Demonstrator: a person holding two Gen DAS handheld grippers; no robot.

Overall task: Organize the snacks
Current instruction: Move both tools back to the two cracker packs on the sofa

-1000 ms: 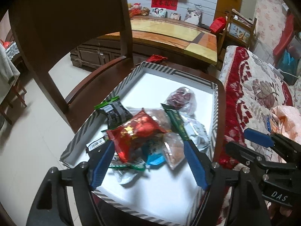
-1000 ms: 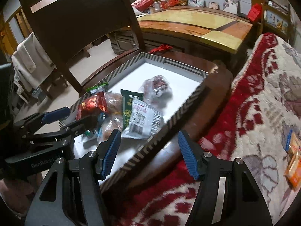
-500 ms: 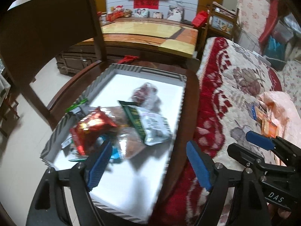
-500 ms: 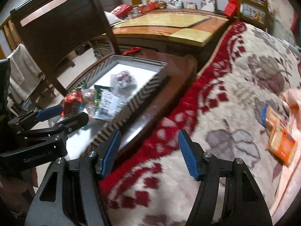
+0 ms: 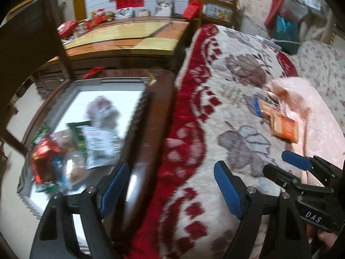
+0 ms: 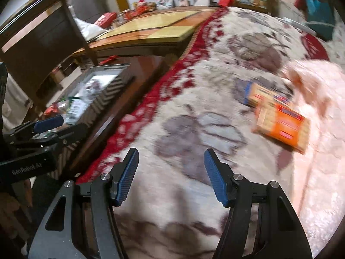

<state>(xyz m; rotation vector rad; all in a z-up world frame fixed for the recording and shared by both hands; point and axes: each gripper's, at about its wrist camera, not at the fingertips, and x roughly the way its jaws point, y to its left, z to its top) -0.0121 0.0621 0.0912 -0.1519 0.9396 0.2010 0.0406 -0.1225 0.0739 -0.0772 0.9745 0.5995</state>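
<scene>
A striped-rim tray on a dark wooden chair holds several snack packets: a red one, a green-edged white one and a clear bag of red sweets. The tray also shows in the right wrist view. Orange snack boxes lie on the flowered blanket, and show in the left wrist view. My left gripper is open and empty over the chair's edge. My right gripper is open and empty over the blanket, left of the boxes.
The red and cream blanket covers a bed at right, with a pink quilt behind the boxes. The chair's tall back stands left of the tray. A long wooden table lies behind.
Both grippers have swung right, away from the tray and over the blanket. The orange boxes have come nearer in both views. Both stay open and empty.
</scene>
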